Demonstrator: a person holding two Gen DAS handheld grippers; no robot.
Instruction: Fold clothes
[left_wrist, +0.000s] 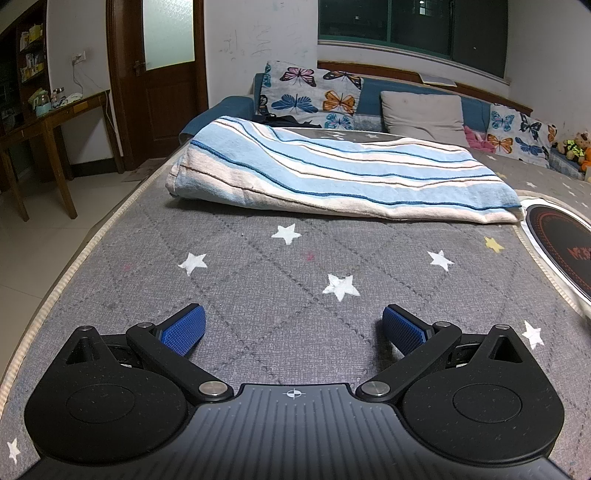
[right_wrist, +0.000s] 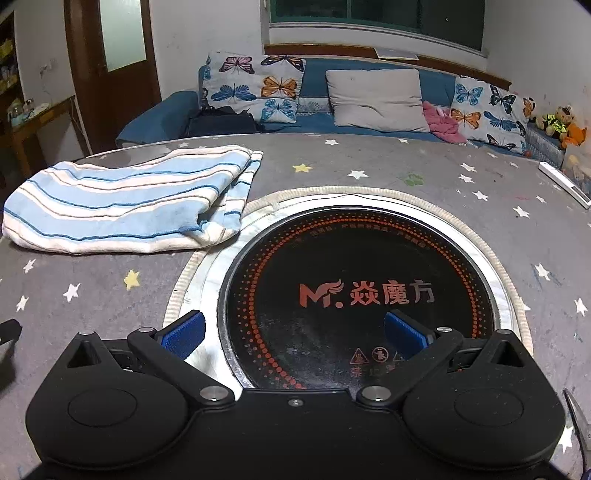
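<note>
Cooktop (right_wrist: 354, 295) lettering reads only from right wrist view.

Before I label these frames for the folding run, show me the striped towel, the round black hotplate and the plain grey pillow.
striped towel (left_wrist: 332, 173), left wrist view, middle of its top face.
round black hotplate (right_wrist: 354, 266), right wrist view, glass above the logo.
plain grey pillow (right_wrist: 376, 99), right wrist view, centre of its front.

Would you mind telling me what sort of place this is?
Probably a home living room: a blue sofa with butterfly cushions, a wooden door, and a cloth-covered table with a built-in cooktop.
</note>
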